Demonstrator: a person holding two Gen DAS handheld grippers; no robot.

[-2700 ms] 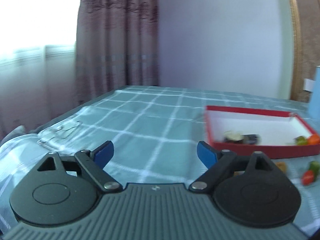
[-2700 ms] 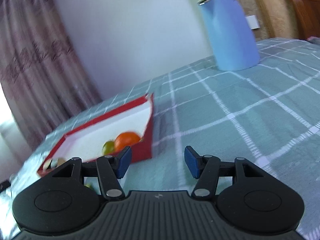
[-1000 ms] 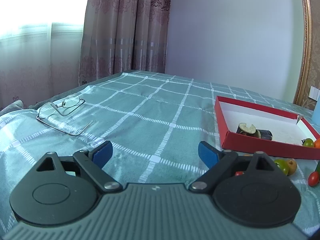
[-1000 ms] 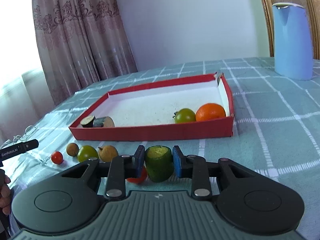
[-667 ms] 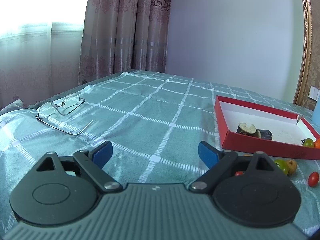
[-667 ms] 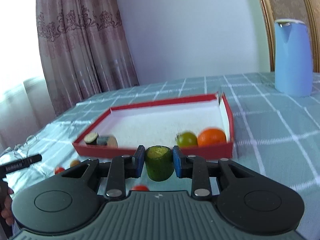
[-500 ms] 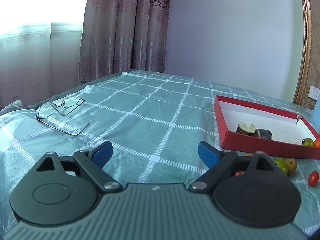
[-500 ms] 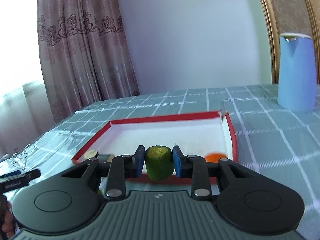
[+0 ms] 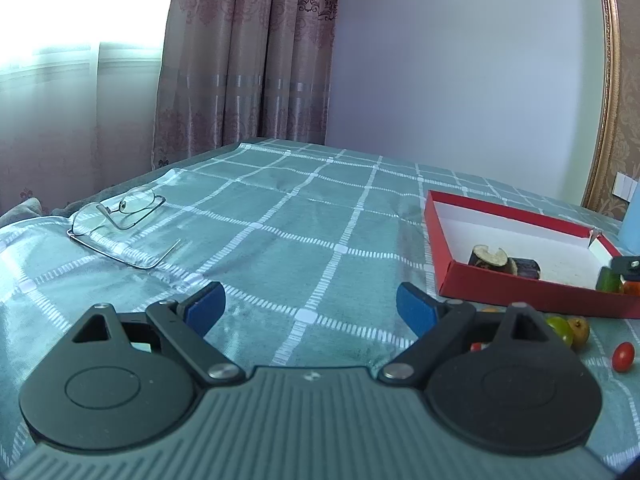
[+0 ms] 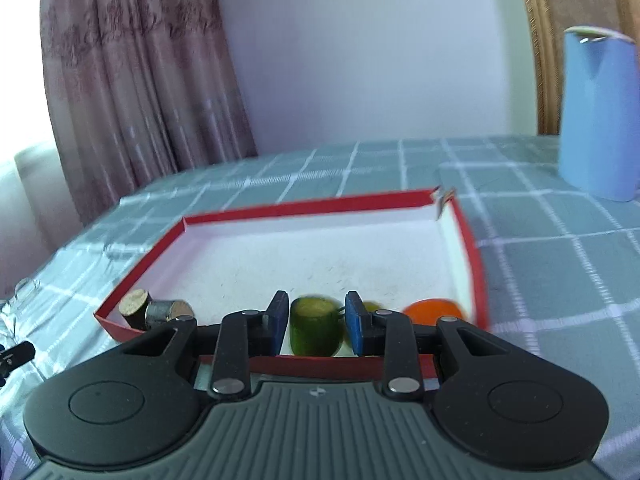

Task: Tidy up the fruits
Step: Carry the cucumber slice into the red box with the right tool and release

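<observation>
My right gripper (image 10: 317, 329) is shut on a green cucumber piece (image 10: 315, 332) and holds it over the front edge of the red box (image 10: 304, 206). Inside the box lie two eggplant pieces (image 10: 154, 314), an orange (image 10: 434, 312) and a green tomato (image 10: 374, 306), partly hidden by my finger. My left gripper (image 9: 310, 306) is open and empty above the tablecloth, left of the red box (image 9: 532, 292). The cucumber piece (image 9: 608, 280) also shows at the right of the left wrist view. A green tomato (image 9: 560, 328), a brown fruit (image 9: 579, 330) and a red cherry tomato (image 9: 623, 356) lie on the cloth in front of the box.
A pair of glasses (image 9: 120, 226) lies on the checked tablecloth at the left. A blue kettle (image 10: 598, 114) stands at the back right beyond the box. Curtains and a wall stand behind the table.
My right gripper has lifted the cucumber piece off the cloth and carried it forward over the box's front edge. My left gripper has stayed still and open.
</observation>
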